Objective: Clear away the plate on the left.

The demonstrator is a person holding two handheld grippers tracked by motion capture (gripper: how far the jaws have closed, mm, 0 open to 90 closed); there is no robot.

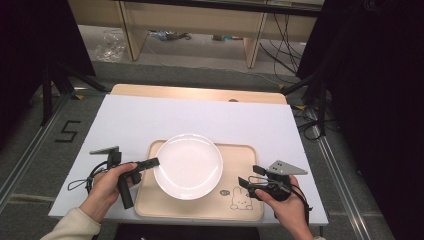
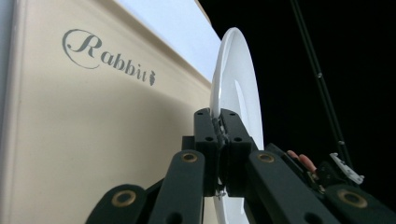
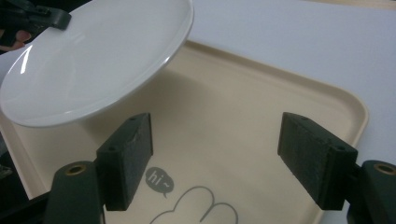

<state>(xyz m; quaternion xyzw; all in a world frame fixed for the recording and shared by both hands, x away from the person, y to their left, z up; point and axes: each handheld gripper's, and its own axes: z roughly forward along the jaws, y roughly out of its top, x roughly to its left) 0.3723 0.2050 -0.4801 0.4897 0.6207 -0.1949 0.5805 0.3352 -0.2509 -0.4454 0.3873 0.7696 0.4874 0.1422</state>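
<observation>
White plate [image 1: 188, 165] sits over the beige tray [image 1: 245, 155], held at its left rim by the left gripper [image 1: 154, 162]. Left gripper view: both black jaws clamped tight on the plate [image 2: 236, 79] edge, pads pressed either side of the rim, no gap. Plate looks lifted and tilted, not flat on the tray: right gripper view shows the plate [image 3: 93, 60] raised above the tray [image 3: 261, 93] floor with shadow beneath, the left gripper [image 3: 44, 15] pinching its far edge. Tray has "Rabbit" lettering [image 2: 108, 58] and a rabbit drawing [image 1: 241, 196] near its front right corner, with a "hi~" bubble [image 3: 159, 179]. Tray lies on the white table [image 1: 150, 115].

Right gripper [image 1: 246, 182] is low over the tray's front right part, jaws spread wide apart, nothing between them, clear of the plate. Person's left hand [image 1: 107, 187] and right hand [image 1: 285, 202] grip the handles.
</observation>
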